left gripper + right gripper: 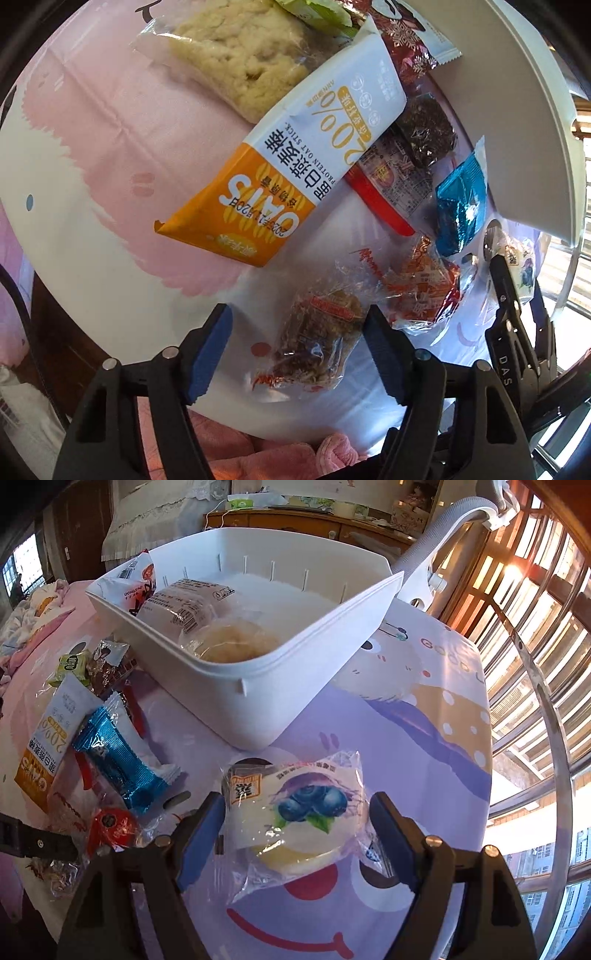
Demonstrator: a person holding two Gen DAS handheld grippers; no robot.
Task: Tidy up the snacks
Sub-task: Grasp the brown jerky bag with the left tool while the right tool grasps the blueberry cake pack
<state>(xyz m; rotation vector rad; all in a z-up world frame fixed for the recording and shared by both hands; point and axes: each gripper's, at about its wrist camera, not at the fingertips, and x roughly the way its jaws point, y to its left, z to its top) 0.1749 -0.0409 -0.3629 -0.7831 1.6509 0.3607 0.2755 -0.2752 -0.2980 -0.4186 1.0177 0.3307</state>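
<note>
In the left wrist view my left gripper (295, 350) is open, its blue pads on either side of a clear-wrapped brown nut bar (317, 339) lying on the tablecloth. Past it lie an orange-and-white OATS stick (291, 162), a pale crumbly cake (240, 55), a blue foil snack (461, 199) and a red-orange candy pack (421, 288). In the right wrist view my right gripper (295, 834) is open around a blueberry cake packet (295, 812) on the table. The white bin (258, 686) behind it holds several wrapped snacks.
The table has a pink and purple cartoon cloth (406, 738). Its right edge runs along a metal rail (554, 738) and window. The right gripper's body (517, 325) shows beside the bin wall (517, 110) in the left wrist view. Loose snacks (92, 709) lie left of the bin.
</note>
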